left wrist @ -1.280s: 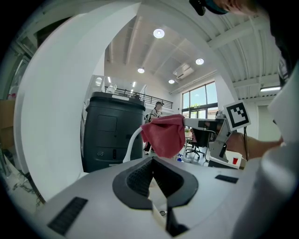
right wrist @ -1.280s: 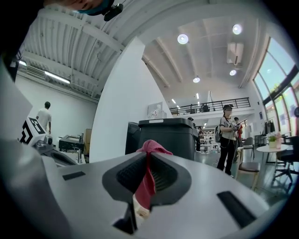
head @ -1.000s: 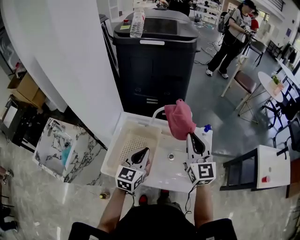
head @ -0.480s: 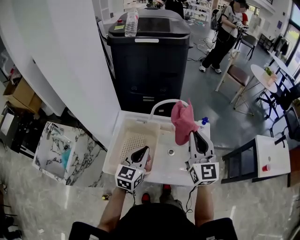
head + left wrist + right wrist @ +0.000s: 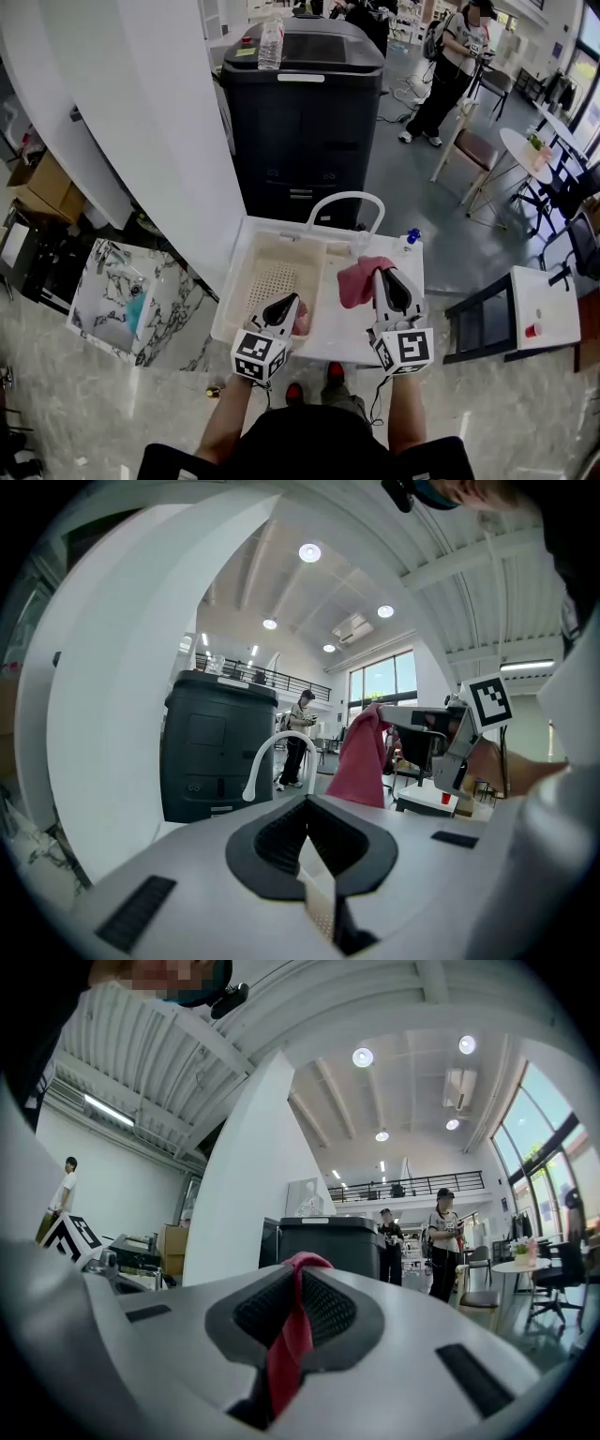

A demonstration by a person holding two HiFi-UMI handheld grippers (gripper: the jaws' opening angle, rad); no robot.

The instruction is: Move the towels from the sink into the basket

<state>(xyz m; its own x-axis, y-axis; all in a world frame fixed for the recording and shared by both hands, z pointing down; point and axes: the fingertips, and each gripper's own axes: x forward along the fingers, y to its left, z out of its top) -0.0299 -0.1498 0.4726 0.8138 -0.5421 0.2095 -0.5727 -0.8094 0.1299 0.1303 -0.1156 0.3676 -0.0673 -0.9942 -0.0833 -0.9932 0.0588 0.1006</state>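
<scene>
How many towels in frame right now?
2. Pink towel clamped in the right gripper above the sink; a paler towel pinched in the left gripper at the basket front edge. More may lie hidden behind the grippers.

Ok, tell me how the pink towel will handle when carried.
Probably floppy: the towel hangs in loose folds from the right tongs. Likely light, since a narrow pinch of cloth between the shut tongs bears it all. It may sway or drag over the basket on the way.
</scene>
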